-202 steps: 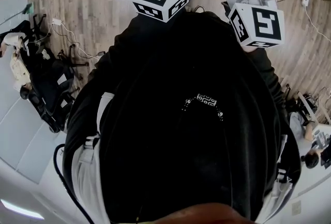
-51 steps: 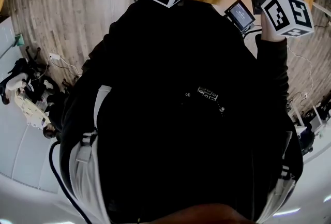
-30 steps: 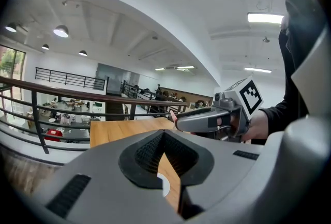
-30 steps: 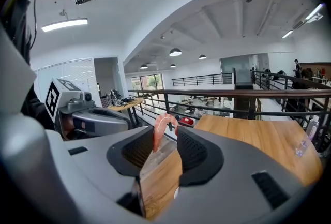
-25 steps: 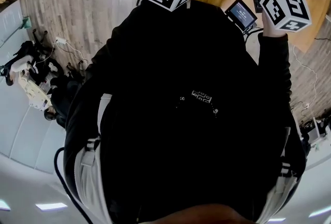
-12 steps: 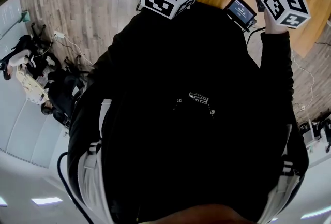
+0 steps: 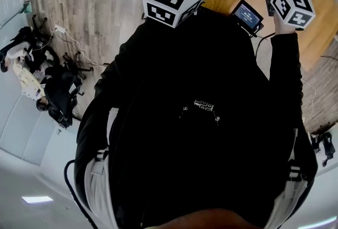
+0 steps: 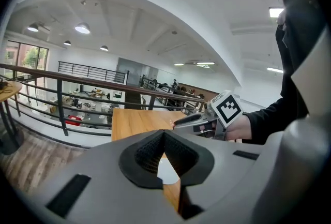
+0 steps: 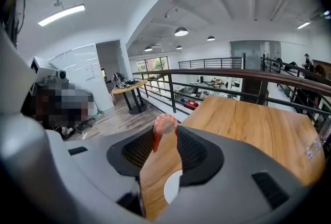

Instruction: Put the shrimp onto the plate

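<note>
The right gripper [image 9: 165, 134] is clamped on the shrimp [image 9: 164, 124]. The shrimp stands pink and curled between the jaw tips at the centre of the right gripper view, in front of the near edge of the wooden table [image 9: 248, 124] and not on the plate. Below it, through the gap between the jaws, a slice of the white plate [image 9: 173, 187] shows on the table top. The left gripper [image 8: 163, 134] has its jaws together at the tips with nothing between them, and the same plate shows low in its view. In the head view both grippers reach to the top edge, with the plate at the very top between them. A pinkish speck at the right gripper's tip in the left gripper view is probably the shrimp, though it is too small to be sure.
</note>
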{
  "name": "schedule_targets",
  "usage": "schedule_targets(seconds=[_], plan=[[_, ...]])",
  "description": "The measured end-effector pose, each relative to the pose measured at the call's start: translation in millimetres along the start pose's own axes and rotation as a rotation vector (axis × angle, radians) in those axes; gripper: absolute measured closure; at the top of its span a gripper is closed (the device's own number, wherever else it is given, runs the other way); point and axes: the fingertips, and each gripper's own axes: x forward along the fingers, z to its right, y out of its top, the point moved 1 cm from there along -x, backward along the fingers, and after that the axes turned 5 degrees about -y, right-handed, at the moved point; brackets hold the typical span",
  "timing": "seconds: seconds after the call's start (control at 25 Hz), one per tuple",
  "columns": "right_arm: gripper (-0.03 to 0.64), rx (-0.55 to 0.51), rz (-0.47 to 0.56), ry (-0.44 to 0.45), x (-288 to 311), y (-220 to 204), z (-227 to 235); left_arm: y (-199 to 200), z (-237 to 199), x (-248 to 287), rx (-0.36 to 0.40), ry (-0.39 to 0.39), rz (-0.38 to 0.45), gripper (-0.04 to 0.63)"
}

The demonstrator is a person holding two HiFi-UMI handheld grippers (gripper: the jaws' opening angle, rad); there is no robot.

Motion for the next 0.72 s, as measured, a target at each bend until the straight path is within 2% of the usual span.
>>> schedule_targets(seconds=[0.4, 0.72], plan=[[0.463, -0.026, -0.077, -0.023, 20, -30, 14, -6, -5, -21, -0.031, 0.058, 0.002, 0.591], [0.465, -0.039, -0.188, -0.028, 38, -82, 29, -13, -1, -19, -0.037, 0.066, -0.006, 0.591]])
